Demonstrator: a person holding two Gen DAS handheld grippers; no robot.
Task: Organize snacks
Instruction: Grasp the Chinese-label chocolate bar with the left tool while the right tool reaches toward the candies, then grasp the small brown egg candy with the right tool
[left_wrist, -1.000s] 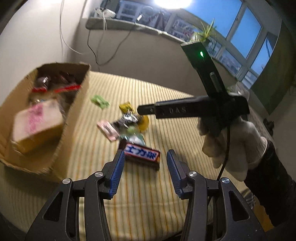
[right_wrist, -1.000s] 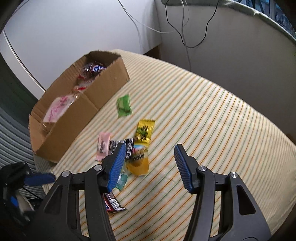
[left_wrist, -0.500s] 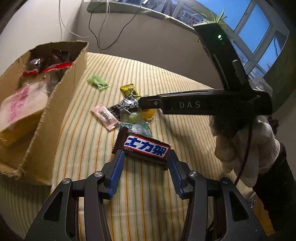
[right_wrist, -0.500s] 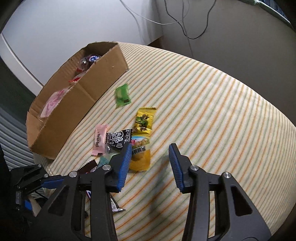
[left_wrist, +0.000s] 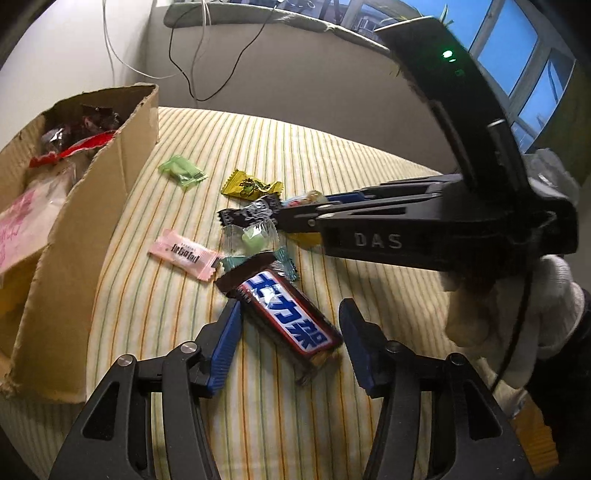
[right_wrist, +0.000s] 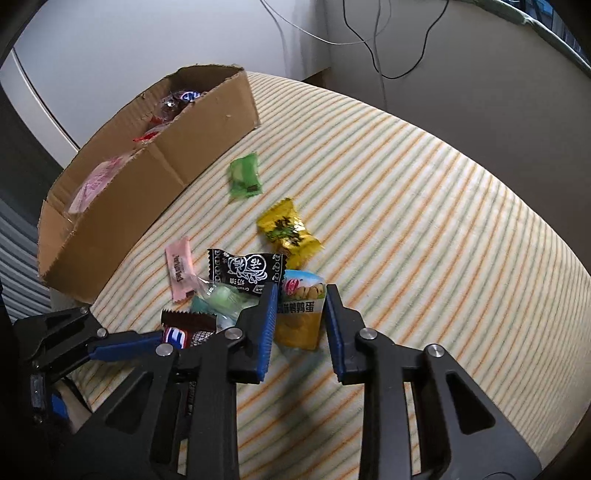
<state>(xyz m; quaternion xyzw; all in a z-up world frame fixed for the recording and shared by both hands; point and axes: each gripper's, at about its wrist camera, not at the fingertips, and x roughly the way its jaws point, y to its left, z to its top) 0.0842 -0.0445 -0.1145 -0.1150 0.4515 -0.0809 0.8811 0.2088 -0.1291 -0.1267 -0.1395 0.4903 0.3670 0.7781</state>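
On striped cloth (right_wrist: 424, 206): seven crinkly wrappers, one corrugated box (right_wrist: 207, 122). Left gripper (left_wrist: 288, 332) widening, gapped around glossy bar (left_wrist: 284, 317); right gripper (right_wrist: 300, 317) closing onto orange pouch (right_wrist: 301, 321), contact unclear.

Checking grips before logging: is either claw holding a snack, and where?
Neither yet. Left claw straddles the chocolate bar; right claw has been closing around the yellow packet.

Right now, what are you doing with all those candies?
A person is sorting snacks into the cardboard box with a two-finger tool in each hand. The left gripper has just been opening, and the chocolate bar lies between its fingers, not squeezed yet. The right gripper has just been closing around the yellow egg snack packet. The green candy, yellow candy, pink packet and black packet lie on the striped cloth.
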